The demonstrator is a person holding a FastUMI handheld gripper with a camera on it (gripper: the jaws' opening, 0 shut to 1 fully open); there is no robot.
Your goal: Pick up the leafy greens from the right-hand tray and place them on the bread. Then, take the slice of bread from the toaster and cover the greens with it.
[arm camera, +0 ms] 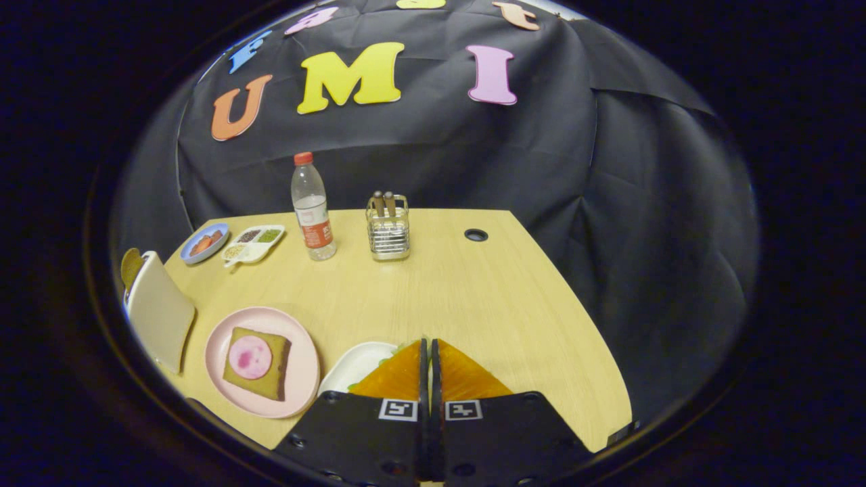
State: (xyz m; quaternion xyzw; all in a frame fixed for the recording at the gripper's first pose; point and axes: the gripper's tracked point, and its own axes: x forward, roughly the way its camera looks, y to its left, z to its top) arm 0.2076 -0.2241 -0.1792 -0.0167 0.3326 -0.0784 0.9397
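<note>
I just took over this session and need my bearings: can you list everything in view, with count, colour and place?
table: one, light wood, with a dark round hole near its far edge.
water bottle: one, clear with red cap, far side.
utensil holder: one, metal wire, beside the bottle, holding two handles.
small plate: one, blue-rimmed, far left, with reddish food.
divided tray: one, white, next to the small plate.
toaster: one, cream, left of the pink plate, bread slice sticking out of it.
pink plate: one, holding bread topped with a pink slice.
white tray: one, just ahead of the fingers, greens barely visible.
gripper: one, fingers nearly together over the white tray.
</note>
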